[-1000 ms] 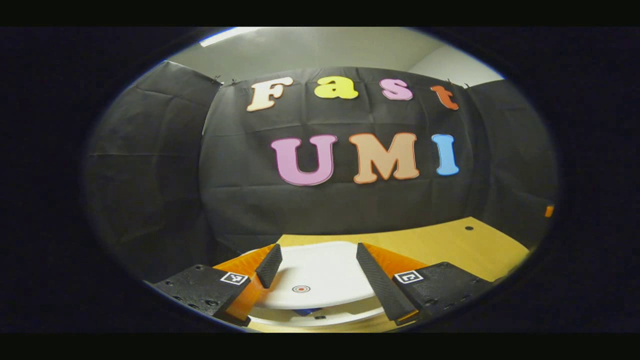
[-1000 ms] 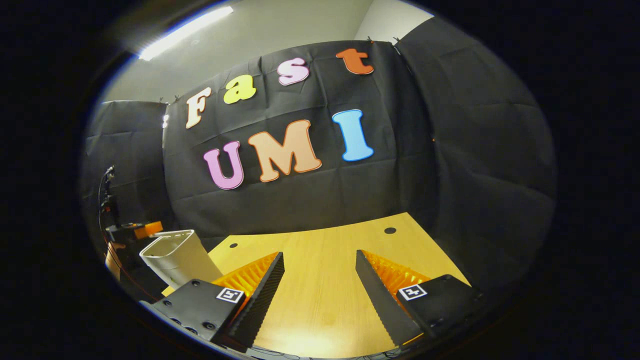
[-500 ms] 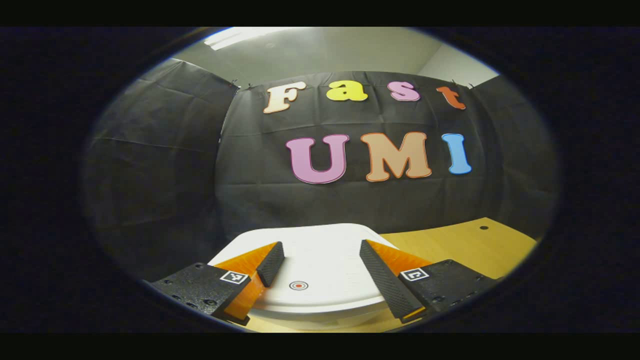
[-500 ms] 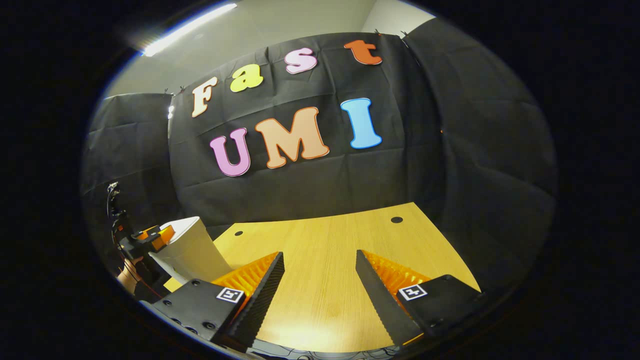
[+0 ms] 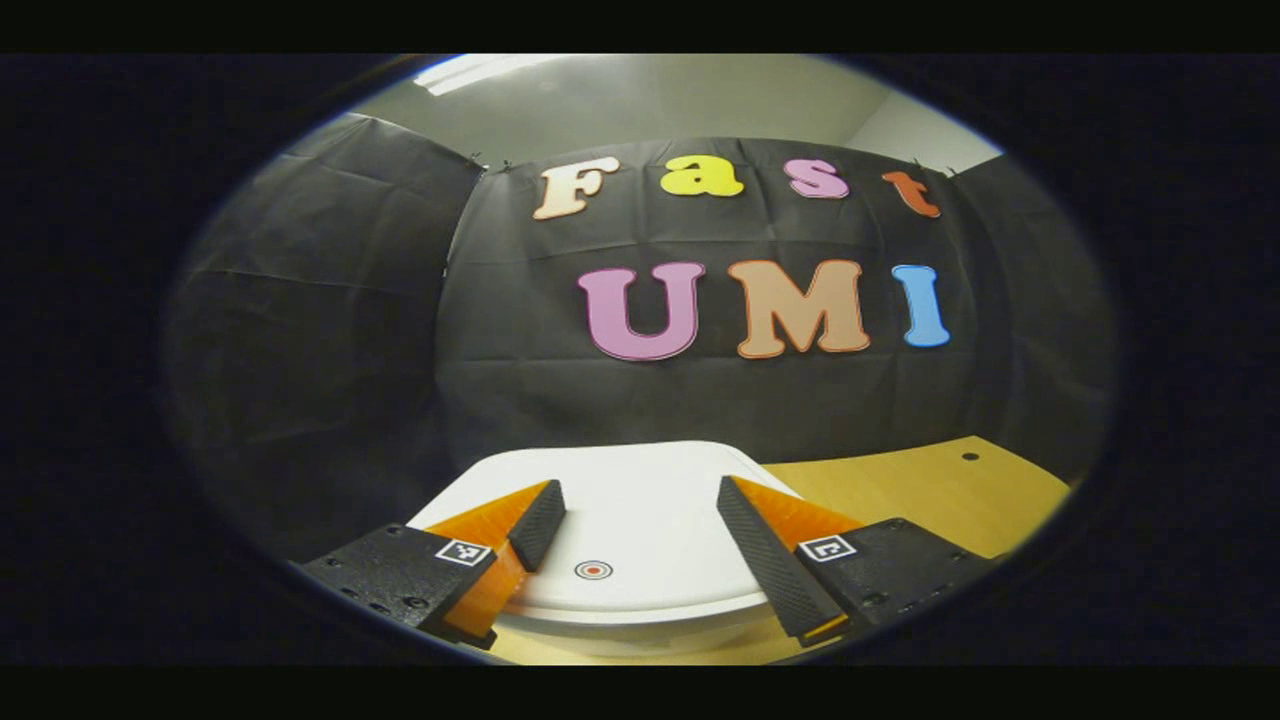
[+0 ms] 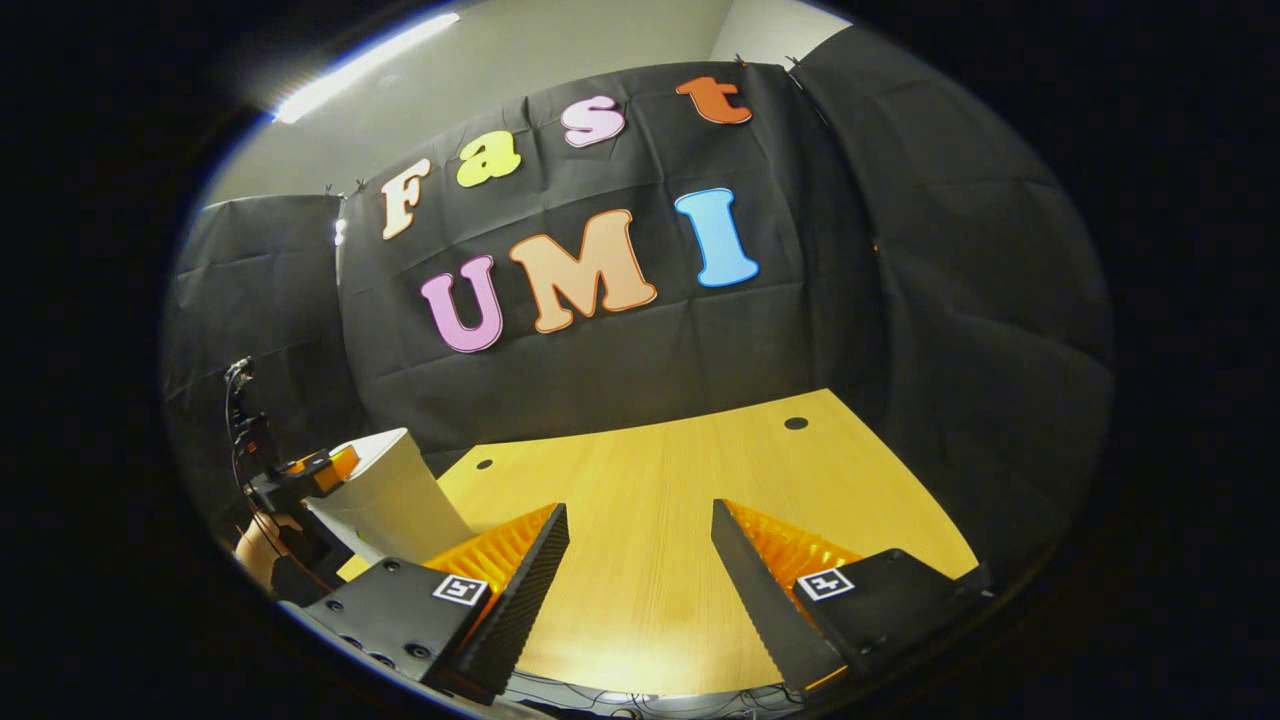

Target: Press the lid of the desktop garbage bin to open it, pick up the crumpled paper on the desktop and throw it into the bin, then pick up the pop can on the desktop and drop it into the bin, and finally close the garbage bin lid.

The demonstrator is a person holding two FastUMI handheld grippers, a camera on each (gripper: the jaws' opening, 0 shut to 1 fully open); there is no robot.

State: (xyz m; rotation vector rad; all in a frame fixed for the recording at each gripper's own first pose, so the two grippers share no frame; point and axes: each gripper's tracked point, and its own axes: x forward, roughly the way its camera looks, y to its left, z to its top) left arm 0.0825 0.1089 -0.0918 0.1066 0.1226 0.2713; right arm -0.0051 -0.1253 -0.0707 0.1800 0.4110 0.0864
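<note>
1. White plastic desktop bin lid (image 5: pixel 640 520), flat rounded top, sits closed on the bin, directly under the left gripper (image 5: pixel 630 535); small red-ringed round mark (image 5: pixel 593 570) on lid near its near edge, between the fingers.
2. Left gripper fingers spread apart, nothing between them but lid surface; whether tips touch the lid can't be told.
3. In the right gripper view the white bin body (image 6: pixel 395 495) stands at the far left of the light wooden desktop (image 6: pixel 680 520), tapered wall visible, left gripper (image 6: pixel 305 475) on top of it with a hand (image 6: pixel 255 555) below holding it.
4. Right gripper (image 6: pixel 640 590) fingers wide apart, holding nothing, over bare desktop, well right of the bin.
5. Desktop has two small dark round holes (image 6: pixel 796 423) near far edge; one hole (image 5: pixel 968 456) seen in the left gripper view right of the lid.
6. Black cloth booth wall (image 5: pixel 700 400) behind desk on far, left and right sides; ceiling light strip (image 6: pixel 360 65) at top left.
</note>
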